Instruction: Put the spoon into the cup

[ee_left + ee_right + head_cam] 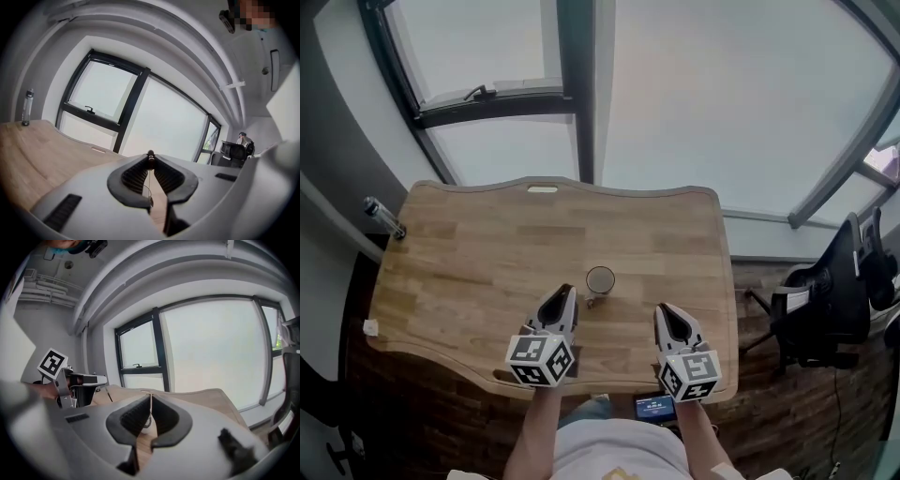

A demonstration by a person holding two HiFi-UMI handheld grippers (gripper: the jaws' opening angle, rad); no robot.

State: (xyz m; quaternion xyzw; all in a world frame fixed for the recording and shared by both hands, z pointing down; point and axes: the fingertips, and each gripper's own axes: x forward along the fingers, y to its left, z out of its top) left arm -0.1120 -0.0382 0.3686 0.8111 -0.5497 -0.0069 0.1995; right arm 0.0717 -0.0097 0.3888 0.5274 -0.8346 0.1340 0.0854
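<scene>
The left hand-held gripper (567, 295) is clenched right at its tips on the top end of the spoon (149, 173). It's a really skinny one with a little dark knob on the end, and the thin stem hangs down from the tips. In the left gripper view the stem runs down toward the rim of the cup (600, 279), which shows through the gap under the tips. I honestly can't tell if the bottom end is inside the cup or just next to it. From above, the cup sits just ahead and slightly to the right of that hand-held gripper, about mid-surface and toward the near edge. The right hand-held gripper (667, 311) is off to the right of the cup, not touching it, with its tips pressed together on nothing as far as I can see. Everything's on a light wooden surface (469, 253) with a wavy front edge. There's a bottle (382, 217) way over at the far left corner, a big window (694, 103) behind, and a black office chair (834, 291) off to the right.
</scene>
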